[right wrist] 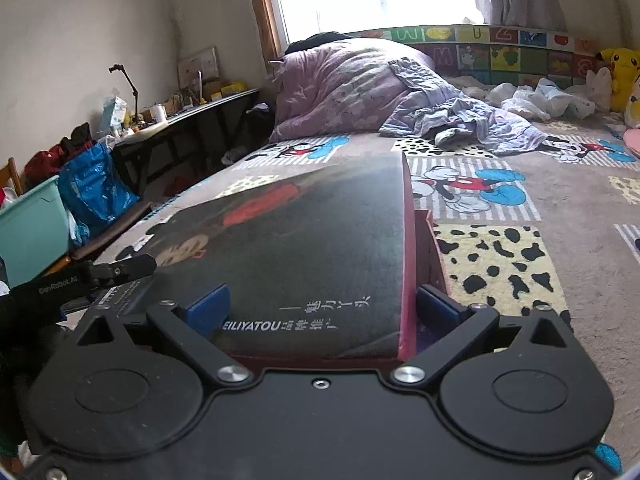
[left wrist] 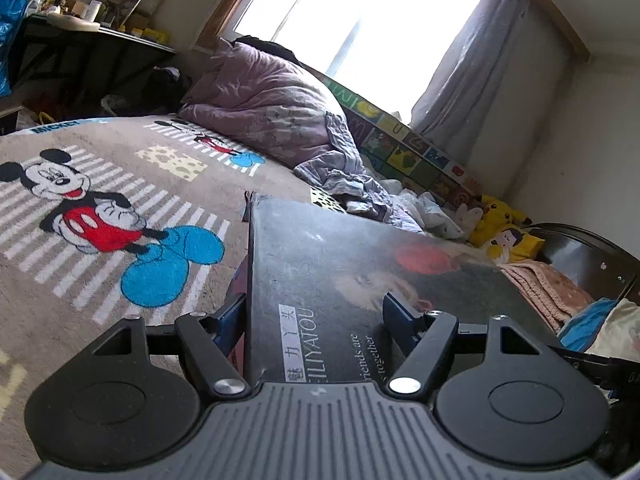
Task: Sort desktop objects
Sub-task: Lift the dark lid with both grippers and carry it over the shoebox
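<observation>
step: box lid (left wrist: 352, 280) carried over bed (left wrist: 120, 280) | left gripper (left wrist: 316, 316) clamped on lid's corner | right gripper (right wrist: 324, 308) likewise | advice: both ends to be kept level

On the dark lid of the box (right wrist: 304, 240), "EILIYATOU" is printed in white beside a column of Chinese characters; in the left wrist view the same lid (left wrist: 340, 280) also carries "friends are" and "together", cut off at their start. "MICKEY" is woven in blue into the edge of the cartoon-mouse blanket (left wrist: 120, 184). On the black arm of the left gripper (right wrist: 80, 276), "GenRobot.AI" can be read in small pale letters.
</observation>
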A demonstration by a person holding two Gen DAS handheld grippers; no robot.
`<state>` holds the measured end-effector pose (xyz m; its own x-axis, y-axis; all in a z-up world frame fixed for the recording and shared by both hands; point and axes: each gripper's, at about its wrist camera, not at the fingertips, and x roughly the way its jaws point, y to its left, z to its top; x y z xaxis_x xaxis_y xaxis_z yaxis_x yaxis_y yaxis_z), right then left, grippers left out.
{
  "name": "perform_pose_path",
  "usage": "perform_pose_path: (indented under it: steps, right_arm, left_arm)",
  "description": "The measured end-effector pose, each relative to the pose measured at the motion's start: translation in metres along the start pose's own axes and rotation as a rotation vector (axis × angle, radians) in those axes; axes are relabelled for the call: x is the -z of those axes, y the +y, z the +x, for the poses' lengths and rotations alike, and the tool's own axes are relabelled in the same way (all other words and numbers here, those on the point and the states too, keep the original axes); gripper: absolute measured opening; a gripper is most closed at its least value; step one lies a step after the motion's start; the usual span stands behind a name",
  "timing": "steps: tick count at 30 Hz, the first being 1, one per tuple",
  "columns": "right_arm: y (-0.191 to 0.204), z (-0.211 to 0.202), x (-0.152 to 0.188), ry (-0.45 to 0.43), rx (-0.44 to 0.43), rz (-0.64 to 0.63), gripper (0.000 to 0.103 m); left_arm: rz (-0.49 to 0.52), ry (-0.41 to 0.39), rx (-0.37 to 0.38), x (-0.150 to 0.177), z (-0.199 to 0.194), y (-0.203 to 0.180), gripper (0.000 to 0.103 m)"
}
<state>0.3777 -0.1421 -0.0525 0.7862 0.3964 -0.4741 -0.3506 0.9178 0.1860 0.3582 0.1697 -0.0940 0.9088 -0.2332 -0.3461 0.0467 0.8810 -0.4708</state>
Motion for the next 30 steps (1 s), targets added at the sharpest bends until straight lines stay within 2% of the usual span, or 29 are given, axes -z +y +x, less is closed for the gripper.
perform_pose_path:
  steps: [12,16,21,25,30]
  right_arm:
    - [-0.012,0.021,-0.002,0.010,0.027,0.056,0.101]
    - [-0.016,0.022,-0.001,0.010,0.038,0.051,0.101]
    - [-0.017,0.016,0.004,-0.018,0.092,0.008,0.101]
    - [-0.039,0.010,0.007,-0.043,0.079,0.118,0.101]
    - [-0.065,0.020,0.013,-0.006,0.006,0.278,0.101]
  left_arm:
    - [-0.037,-0.014,-0.017,0.007,0.019,0.001,0.072]
    - [-0.039,-0.003,-0.017,0.008,0.024,0.000,0.072]
    - [-0.058,0.011,-0.019,0.006,0.026,-0.002,0.073]
    - [-0.078,0.004,-0.033,0.006,0.027,0.000,0.073]
    - [-0.021,-0.002,-0.059,0.007,0.025,-0.011,0.073]
